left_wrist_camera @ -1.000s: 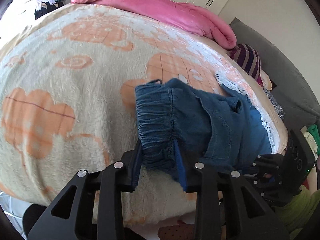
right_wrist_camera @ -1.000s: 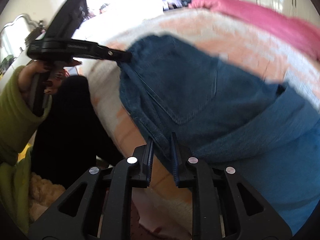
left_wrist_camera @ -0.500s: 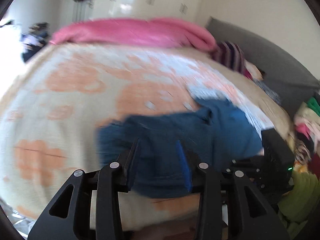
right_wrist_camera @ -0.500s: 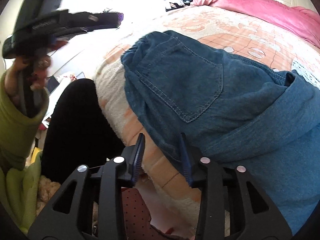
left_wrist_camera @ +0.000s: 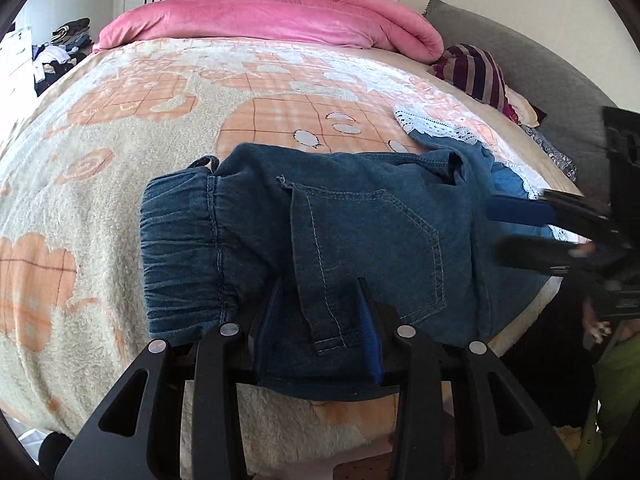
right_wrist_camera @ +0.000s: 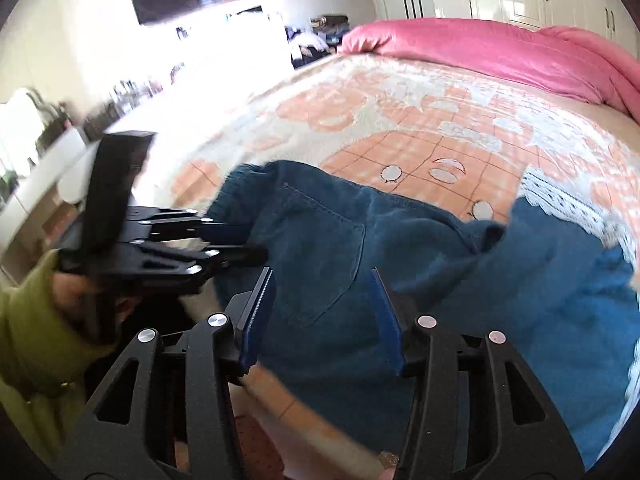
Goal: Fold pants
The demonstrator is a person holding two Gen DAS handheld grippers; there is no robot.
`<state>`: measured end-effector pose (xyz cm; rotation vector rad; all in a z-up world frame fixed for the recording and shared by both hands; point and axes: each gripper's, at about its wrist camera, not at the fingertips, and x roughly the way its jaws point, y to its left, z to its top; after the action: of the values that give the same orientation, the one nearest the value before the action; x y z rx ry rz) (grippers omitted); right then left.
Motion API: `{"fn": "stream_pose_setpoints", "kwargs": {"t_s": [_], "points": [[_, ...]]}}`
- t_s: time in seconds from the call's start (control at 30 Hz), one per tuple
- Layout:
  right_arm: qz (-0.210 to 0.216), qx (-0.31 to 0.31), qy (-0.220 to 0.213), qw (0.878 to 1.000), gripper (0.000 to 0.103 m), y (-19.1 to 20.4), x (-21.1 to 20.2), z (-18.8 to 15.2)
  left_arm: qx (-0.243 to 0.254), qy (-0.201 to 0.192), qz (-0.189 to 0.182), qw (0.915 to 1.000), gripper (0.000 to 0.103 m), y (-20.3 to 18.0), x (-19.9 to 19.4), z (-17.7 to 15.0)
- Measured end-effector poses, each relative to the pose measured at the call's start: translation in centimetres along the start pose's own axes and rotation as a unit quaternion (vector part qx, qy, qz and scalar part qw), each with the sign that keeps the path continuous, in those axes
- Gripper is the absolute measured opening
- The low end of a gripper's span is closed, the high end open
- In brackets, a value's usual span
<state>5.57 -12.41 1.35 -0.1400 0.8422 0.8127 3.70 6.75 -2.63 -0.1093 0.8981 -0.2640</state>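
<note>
Blue denim pants (left_wrist_camera: 352, 232) lie folded on the bed near its front edge, elastic waistband to the left, a back pocket facing up. They also show in the right wrist view (right_wrist_camera: 400, 272). My left gripper (left_wrist_camera: 320, 312) is open, its jaws standing over the pants' near edge without pinching them. My right gripper (right_wrist_camera: 322, 312) is open over the pocket area. The right gripper also shows at the right of the left wrist view (left_wrist_camera: 520, 228), and the left gripper at the left of the right wrist view (right_wrist_camera: 224, 240).
The bed carries a cream and orange fleece blanket (left_wrist_camera: 120, 128) with a rolled pink duvet (left_wrist_camera: 272, 20) at the far end. A striped garment (left_wrist_camera: 476, 68) lies by a grey headboard (left_wrist_camera: 540, 64). White lace trim (left_wrist_camera: 432, 128) peeks beside the pants.
Both grippers let go of the pants and opened wide. The pants now lie flat on the blanket. The left gripper swung back down near the pants' front edge.
</note>
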Motion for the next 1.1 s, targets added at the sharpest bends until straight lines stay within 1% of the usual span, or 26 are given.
{"fn": "stream_pose_setpoints", "kwargs": {"t_s": [0.1,0.17,0.2,0.27,0.3,0.37,0.4,0.47,0.53,0.63,0.7,0.77,0.8,0.83,0.9,1.0,1.1], "points": [[-0.012,0.039,0.081,0.996,0.044,-1.5,5.3,-1.5,0.000,-0.001,0.000,1.0000,0.035,-0.1,-0.1,-0.1],[0.003,0.058,0.062,0.996,0.048,-2.2,5.3,-2.2,-0.003,-0.003,0.000,1.0000,0.035,0.0,-0.1,-0.1],[0.008,0.062,0.063,0.996,0.051,-2.3,5.2,-2.1,-0.005,-0.004,0.000,1.0000,0.035,0.0,-0.1,-0.1],[0.019,0.069,0.056,0.996,0.050,-2.6,3.9,-1.8,-0.009,-0.007,0.001,0.9999,0.035,0.0,-0.3,0.0],[0.023,0.075,0.045,0.996,0.050,-2.6,3.0,-1.4,-0.012,-0.010,0.000,0.9999,0.036,0.0,-0.6,0.0],[0.024,0.082,0.007,0.996,0.051,-3.3,0.2,-1.1,-0.013,-0.021,-0.002,0.9997,0.036,-0.2,-1.7,0.2],[0.019,0.086,-0.002,0.996,0.052,-3.6,-0.6,-1.2,-0.014,-0.026,-0.001,0.9996,0.038,-0.2,-2.2,0.3],[-0.006,0.110,-0.026,0.994,0.056,-5.1,-3.1,-1.7,-0.017,-0.039,-0.001,0.9991,0.042,-0.3,-3.5,0.4],[-0.022,0.132,-0.038,0.990,0.057,-6.6,-5.0,-2.0,-0.017,-0.052,0.000,0.9985,0.046,-0.6,-4.8,0.7],[-0.058,0.147,-0.051,0.986,0.058,-8.6,-7.2,-2.5,-0.011,-0.070,-0.009,0.9974,0.049,-1.4,-6.2,1.3],[-0.073,0.150,-0.052,0.985,0.058,-9.7,-7.6,-2.0,0.004,-0.073,-0.012,0.9973,0.051,-2.3,-6.5,1.9],[-0.098,0.146,-0.053,0.983,0.058,-10.8,-8.2,-1.1,0.019,-0.076,-0.023,0.9966,0.051,-3.4,-6.4,2.5],[-0.103,0.145,-0.054,0.983,0.058,-11.3,-8.2,-0.9,0.023,-0.074,-0.031,0.9965,0.051,-3.9,-6.2,2.7],[-0.110,0.143,-0.056,0.982,0.059,-11.7,-8.3,-0.1,0.028,-0.069,-0.044,0.9962,0.051,-4.5,-5.7,3.0],[-0.120,0.138,-0.061,0.981,0.062,-12.6,-8.4,0.9,0.031,-0.057,-0.065,0.9958,0.051,-5.4,-4.7,3.2],[-0.132,0.133,-0.058,0.981,0.062,-13.6,-8.2,2.0,0.040,-0.036,-0.103,0.9933,0.051,-7.1,-3.0,3.4],[-0.138,0.131,-0.042,0.981,0.062,-14.4,-7.2,3.4,0.051,-0.007,-0.138,0.9891,0.051,-9.0,-0.6,3.3]]}}
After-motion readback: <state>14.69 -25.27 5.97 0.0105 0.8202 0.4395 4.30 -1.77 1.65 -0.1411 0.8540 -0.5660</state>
